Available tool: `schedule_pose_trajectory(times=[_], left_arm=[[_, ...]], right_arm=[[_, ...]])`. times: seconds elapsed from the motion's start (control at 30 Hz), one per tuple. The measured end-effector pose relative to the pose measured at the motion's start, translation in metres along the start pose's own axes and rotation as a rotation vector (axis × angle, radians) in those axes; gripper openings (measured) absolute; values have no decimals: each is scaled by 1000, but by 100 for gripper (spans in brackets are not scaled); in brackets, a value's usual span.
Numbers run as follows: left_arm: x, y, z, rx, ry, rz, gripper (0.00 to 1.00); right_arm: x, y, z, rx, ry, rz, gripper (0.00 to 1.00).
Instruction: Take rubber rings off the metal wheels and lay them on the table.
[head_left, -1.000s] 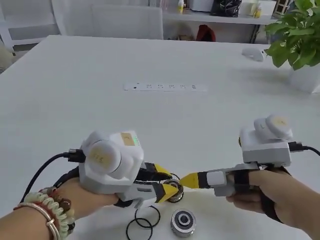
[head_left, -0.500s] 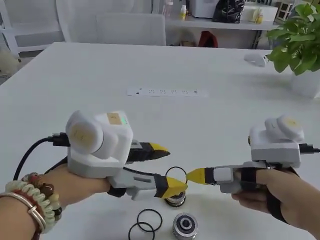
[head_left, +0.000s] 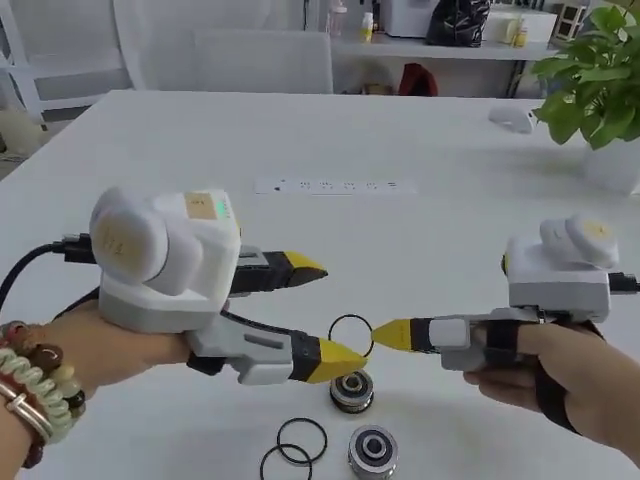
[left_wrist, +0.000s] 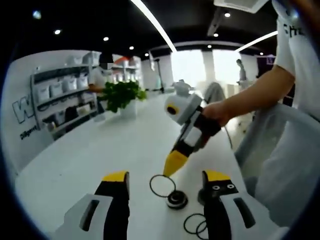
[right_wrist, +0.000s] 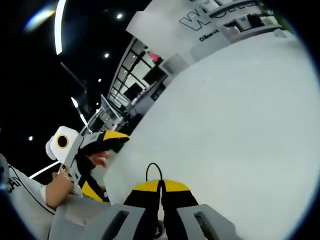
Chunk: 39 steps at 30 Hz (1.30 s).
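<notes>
Your right tongs (head_left: 378, 335) pinch the rubber ring (head_left: 349, 318) just above its metal wheel (head_left: 351, 391), seemingly freed for the worktop (head_left: 200, 150), so your left tongs (head_left: 342, 312) hang spread.

A white wall (left_wrist: 24, 111) in the left gripper view bears a large dark "W", cut off at the edge. Below it is a smaller line starting "Dil", the rest too blurred to read. The right gripper view shows this lettering too, tilted. A person's white shirt (left_wrist: 296, 31) shows the dark letters "CHE".
</notes>
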<state>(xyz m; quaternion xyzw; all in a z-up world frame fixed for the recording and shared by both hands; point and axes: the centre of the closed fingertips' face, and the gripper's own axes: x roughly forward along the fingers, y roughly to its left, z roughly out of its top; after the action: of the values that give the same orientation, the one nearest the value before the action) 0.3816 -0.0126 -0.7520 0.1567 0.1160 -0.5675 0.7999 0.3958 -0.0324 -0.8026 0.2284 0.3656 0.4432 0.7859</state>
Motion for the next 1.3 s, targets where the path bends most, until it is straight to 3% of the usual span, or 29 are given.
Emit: schedule_pose_trajectory(times=[0.17,0.47,0.53,0.9,1.07,1.3], left_arm=[[-7,-2,1,6,1,6,63],[-19,-18,0,24,35,-19,69],[-25,-19,-3,45,63,-13,69],[-67,-30,4,44,62,-18,73],[-90,-33,-9,26,99,2,76],[-121,-35,-33,-36,135,77,77]], right_arm=[[1,10,4,-30,-4,20,0],[4,24,3,-97,22,41,0],[6,27,2,-110,30,47,0],[15,40,-14,-234,123,48,0],[19,42,-22,-280,164,44,0],[26,42,-33,-323,213,44,0]])
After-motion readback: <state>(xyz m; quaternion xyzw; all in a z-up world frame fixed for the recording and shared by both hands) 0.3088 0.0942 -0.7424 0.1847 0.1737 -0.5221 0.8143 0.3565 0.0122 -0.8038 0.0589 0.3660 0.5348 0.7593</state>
